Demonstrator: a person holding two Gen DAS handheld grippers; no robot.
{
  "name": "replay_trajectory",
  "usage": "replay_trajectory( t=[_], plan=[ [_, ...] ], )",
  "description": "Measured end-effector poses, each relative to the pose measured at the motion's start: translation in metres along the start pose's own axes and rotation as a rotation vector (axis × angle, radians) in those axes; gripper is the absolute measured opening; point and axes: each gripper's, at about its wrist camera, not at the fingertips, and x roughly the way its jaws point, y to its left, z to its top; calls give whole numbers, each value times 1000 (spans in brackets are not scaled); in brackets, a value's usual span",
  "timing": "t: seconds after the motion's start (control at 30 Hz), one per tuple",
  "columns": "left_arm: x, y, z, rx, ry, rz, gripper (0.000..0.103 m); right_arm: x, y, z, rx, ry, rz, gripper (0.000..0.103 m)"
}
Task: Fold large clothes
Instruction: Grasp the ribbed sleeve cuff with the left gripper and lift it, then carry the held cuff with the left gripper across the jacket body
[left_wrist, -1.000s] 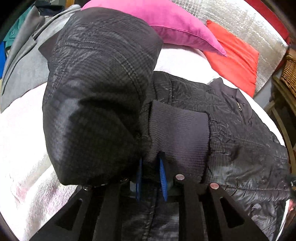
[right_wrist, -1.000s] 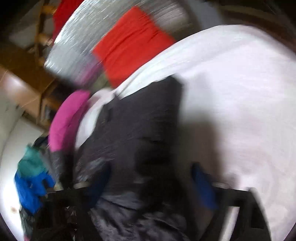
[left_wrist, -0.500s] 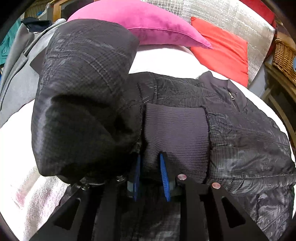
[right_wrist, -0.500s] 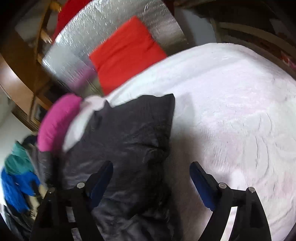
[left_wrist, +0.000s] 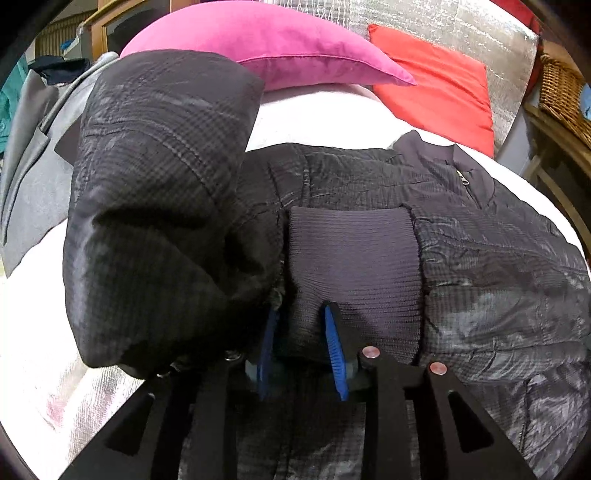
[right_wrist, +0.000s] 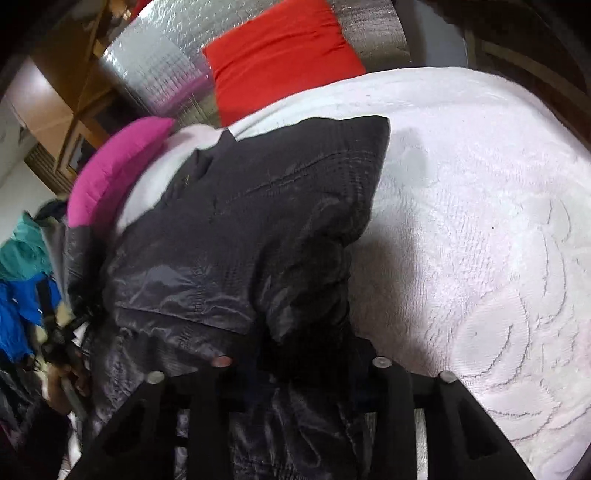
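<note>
The black jacket (left_wrist: 461, 236) lies spread on the white bedspread (right_wrist: 480, 221), its long axis running from the near edge toward the far right, where the collar and zip point at the red cushion (left_wrist: 439, 92). One sleeve (left_wrist: 162, 192) is doubled back over the body, so its ribbed cuff (left_wrist: 354, 258) sits on the chest, straight ahead of the left gripper (left_wrist: 301, 350). That gripper's blue pads have a pinch of the cuff's near edge between them; the jaws are opening, and the knit still looks pressed between the pads, so I read the grip as about to be let go.

In the right wrist view the right gripper (right_wrist: 295, 369) hangs over a bunched fold of the jacket at its right edge. Its jaws are closing, but dark fabric hides the pads, so I cannot tell whether they have caught the cloth.

The coming move likely turns on this: the garment's free right side lies directly ahead of the right gripper, with bare bedspread to its right, so that hand is the nearer one to carry the edge leftward across the body, toward the pink pillow (left_wrist: 266, 44)
</note>
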Motion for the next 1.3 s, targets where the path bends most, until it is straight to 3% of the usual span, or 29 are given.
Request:
replay_trajectory(
  t=[0.03, 0.17, 0.33, 0.37, 0.4, 0.43, 0.53, 0.57, 0.6, 0.7, 0.77, 0.87, 0.93, 0.97, 1.03, 1.1, 1.2, 1.3],
  plan=[
    [0, -1, -1, 5, -3, 6, 31, -7, -8, 1, 32, -18, 18, 69],
    [1, -3, -1, 4, -14, 6, 31, -24, -17, 15, 133, -122, 86, 74],
    [1, -2, 0, -8, -19, -5, 31, 20, -23, 48, 215, -68, 63, 77],
    [2, -2, 0, -11, -19, -8, 31, 27, -24, 53, 211, -64, 69, 71],
    [2, -1, -1, -13, -21, -11, 31, 32, -22, 56, 173, -58, 42, 24],
    [1, 0, -2, -13, -23, -14, 31, 37, -19, 59, 157, -46, -2, 17],
    [2, 1, -3, -15, -26, -18, 32, 44, -16, 58, 131, -34, -58, 17],
    [2, 1, -3, -17, -27, -19, 32, 39, -10, 57, 115, -57, -79, 19],
    [1, 2, -4, -18, -27, -19, 32, 31, -5, 55, 105, -87, -104, 27],
    [2, 3, -4, -18, -26, -18, 32, -1, 9, 46, 76, -193, -186, 69],
    [3, 3, -4, -18, -27, -17, 32, -20, 28, 38, 44, -249, -153, 69],
    [2, 0, -3, -16, -28, -8, 33, -26, 64, 16, -25, -242, -46, 71],
    [-1, -3, -1, -4, -22, 4, 34, -7, 80, 5, -95, -160, -30, 78],
    [-4, -3, 1, 4, -11, 17, 40, 7, 78, 0, -106, -101, -44, 80],
    [-15, -1, 3, -10, 18, 12, 45, 27, 69, -4, -71, -50, -76, 80],
    [-34, 8, 1, -46, 26, -27, 53, 13, 76, -4, -68, -116, -65, 80],
    [-78, 28, -13, -85, -59, -56, 72, -19, 98, -17, -118, -216, -49, 82],
    [-110, 51, -36, -117, -106, -61, 73, -34, 117, -39, -175, -241, -7, 84]
  ],
)
